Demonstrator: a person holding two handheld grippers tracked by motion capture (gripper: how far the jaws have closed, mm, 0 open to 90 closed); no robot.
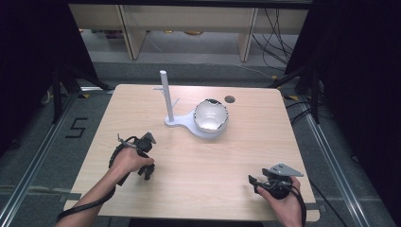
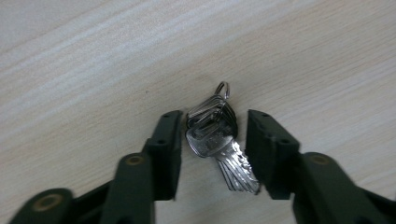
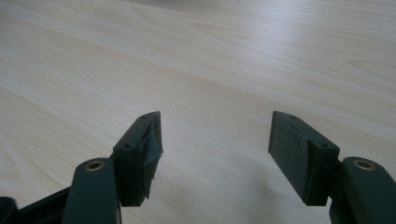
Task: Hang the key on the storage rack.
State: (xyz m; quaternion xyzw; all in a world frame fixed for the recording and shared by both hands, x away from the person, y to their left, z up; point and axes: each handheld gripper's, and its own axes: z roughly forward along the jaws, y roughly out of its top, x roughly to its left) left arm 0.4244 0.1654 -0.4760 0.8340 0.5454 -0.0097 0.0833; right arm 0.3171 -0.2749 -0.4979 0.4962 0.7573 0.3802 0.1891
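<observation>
Pale wood table (image 1: pixel 198 161): our left tongs (image 2: pixel 214 140) stand spread around the keys (image 2: pixel 218 147), not yet pinching; right tongs (image 3: pixel 215 140) spread, idle. Lifting remains, we judge.

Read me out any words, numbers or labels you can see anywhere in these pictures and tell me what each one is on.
"5": dark numeral marked on the grey floor left of the table, in the high view.
Keys between the left gripper's open jaws: any stamping on the top key's head is too blurred to read.
White stand and bowl: no text visible.
Right gripper: no text visible.
</observation>
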